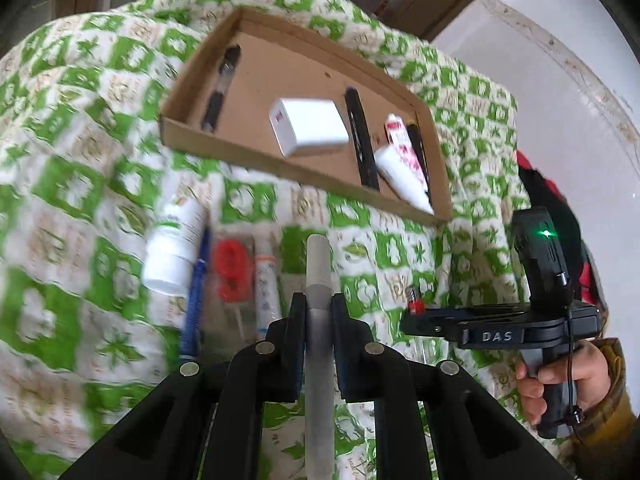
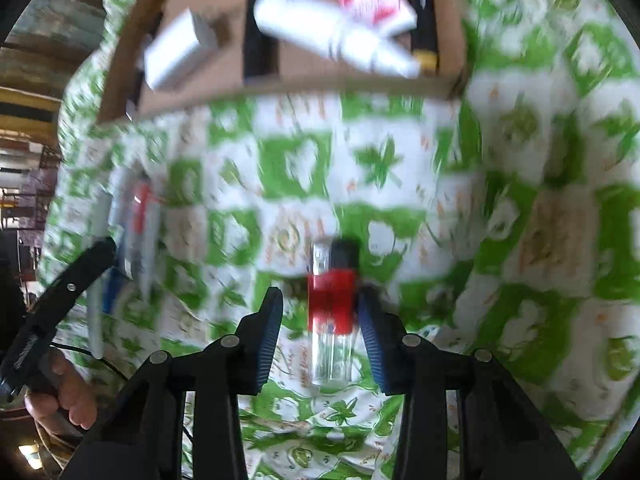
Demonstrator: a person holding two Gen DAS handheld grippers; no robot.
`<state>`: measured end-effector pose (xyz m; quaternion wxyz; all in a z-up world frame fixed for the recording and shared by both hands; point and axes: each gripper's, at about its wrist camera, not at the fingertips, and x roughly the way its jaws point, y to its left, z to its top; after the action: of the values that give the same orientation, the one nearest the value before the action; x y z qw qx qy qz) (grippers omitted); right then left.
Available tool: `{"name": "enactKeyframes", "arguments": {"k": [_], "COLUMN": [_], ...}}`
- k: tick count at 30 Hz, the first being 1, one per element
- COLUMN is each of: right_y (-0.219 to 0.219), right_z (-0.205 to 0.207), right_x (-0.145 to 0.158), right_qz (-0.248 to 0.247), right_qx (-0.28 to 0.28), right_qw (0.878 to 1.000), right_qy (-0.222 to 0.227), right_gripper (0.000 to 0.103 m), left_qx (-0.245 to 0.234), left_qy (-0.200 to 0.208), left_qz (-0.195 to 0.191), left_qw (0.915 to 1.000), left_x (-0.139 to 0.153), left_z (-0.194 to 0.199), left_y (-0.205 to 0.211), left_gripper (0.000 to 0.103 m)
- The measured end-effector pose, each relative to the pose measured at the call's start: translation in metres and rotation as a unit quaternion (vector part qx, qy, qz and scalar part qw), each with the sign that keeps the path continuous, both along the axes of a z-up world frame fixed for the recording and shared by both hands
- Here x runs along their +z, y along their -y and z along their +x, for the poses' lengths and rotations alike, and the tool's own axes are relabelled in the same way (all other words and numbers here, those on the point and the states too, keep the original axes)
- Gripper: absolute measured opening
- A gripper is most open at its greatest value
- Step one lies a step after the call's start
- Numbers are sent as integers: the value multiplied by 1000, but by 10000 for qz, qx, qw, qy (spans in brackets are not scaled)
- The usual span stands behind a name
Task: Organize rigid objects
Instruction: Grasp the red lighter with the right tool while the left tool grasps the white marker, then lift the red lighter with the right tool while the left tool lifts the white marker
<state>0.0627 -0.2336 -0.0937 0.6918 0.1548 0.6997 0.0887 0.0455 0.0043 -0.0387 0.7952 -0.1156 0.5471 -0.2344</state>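
Left gripper (image 1: pixel 319 312) clamped on grey pen (image 1: pixel 318 280), held above green-patterned cloth (image 1: pixel 80 184). Right gripper (image 2: pixel 320 320) spread around red-capped lighter (image 2: pixel 332 308) lying on cloth; pads not pressing. Cardboard tray (image 1: pixel 224 142) beyond, holding white box (image 1: pixel 308 126), pens, tubes.

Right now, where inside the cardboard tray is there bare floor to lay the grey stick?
Bare floor lies between the black pen by the left wall and the white box, reaching the tray's back wall. The right end is crowded: black strip, white tube, red-printed tube and another dark pen. The left gripper holds the grey stick.
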Motion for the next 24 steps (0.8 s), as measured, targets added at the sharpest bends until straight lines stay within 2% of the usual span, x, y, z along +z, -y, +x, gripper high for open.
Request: {"name": "enactKeyframes", "arguments": {"k": [2, 4, 7, 10, 14, 20, 24], "right_y": [-6, -11, -15, -13, -6, -9, -14], "right_z": [0, 0, 5, 10, 14, 13, 8], "right_x": [-1, 5, 18, 26, 13, 7, 3], "right_qz": [-138, -259, -220, -396, -415, -376, -320], "right_qx": [109, 202, 247, 248, 136, 194, 177], "right_qw": [9998, 9991, 9972, 9945, 9963, 9973, 9983], "right_qy": [85, 285, 668, 940, 744, 595, 462], "right_gripper": [38, 22, 22, 22, 22, 24, 27], "left_qx": [-42, -100, -101, -33, -88, -517, -542], "left_qy": [-35, 10, 159, 251, 347, 511, 445], "left_qz": [68, 200, 309, 395, 626, 1130, 1187], "left_qw": [10000, 9997, 9993, 9989, 9974, 9909, 9905], "left_x": [-3, -9, -14, -19, -27, -33, -35], "left_z": [2, 4, 6, 11, 11, 2, 0], "left_y": [9, 18, 28, 32, 40, 60, 59], "left_gripper": [11, 11, 11, 11, 12, 12, 12]}}
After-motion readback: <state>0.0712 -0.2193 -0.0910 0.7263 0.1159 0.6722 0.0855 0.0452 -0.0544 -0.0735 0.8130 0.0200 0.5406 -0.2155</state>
